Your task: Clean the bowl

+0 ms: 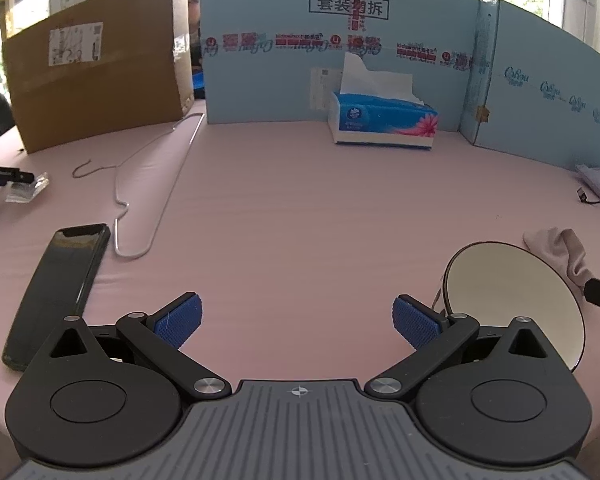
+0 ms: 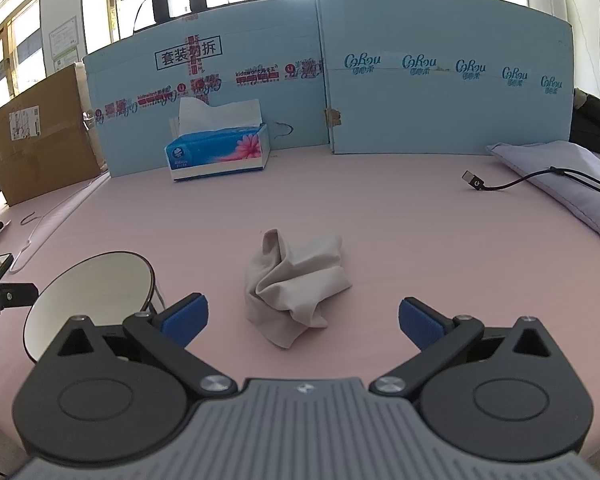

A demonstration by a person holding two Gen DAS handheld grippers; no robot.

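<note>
- One white bowl [image 1: 516, 300] with a thin dark rim sits on a pink table [image 1: 300, 208]; the left wrist view has it low on the right, just beyond the right finger of the left gripper [image 1: 298, 322], and the right wrist view has it low on the left [image 2: 90, 292].
- A crumpled beige cloth [image 2: 296, 284] lies on the table to the right of the bowl, a little apart from it, directly ahead of the right gripper [image 2: 302, 320].
- The right gripper's blue-padded fingers [image 2: 186, 318] are spread wide with nothing between them; the cloth is beyond their tips.
- The left gripper's blue-padded fingers [image 1: 180, 322] are also spread wide, with only bare table between them.
- A black phone [image 1: 58, 296] lies flat at the left of the left gripper, and a wire hanger [image 1: 152, 184] lies beyond it.
- A blue tissue box [image 1: 382, 122] with a white tissue standing out of it sits at the far edge, against light blue cardboard panels [image 1: 284, 76].
- A brown cardboard box [image 1: 96, 68] stands at the far left.
- A black USB cable [image 2: 512, 182] runs over a pale lilac cushion [image 2: 572, 184] at the far right.
</note>
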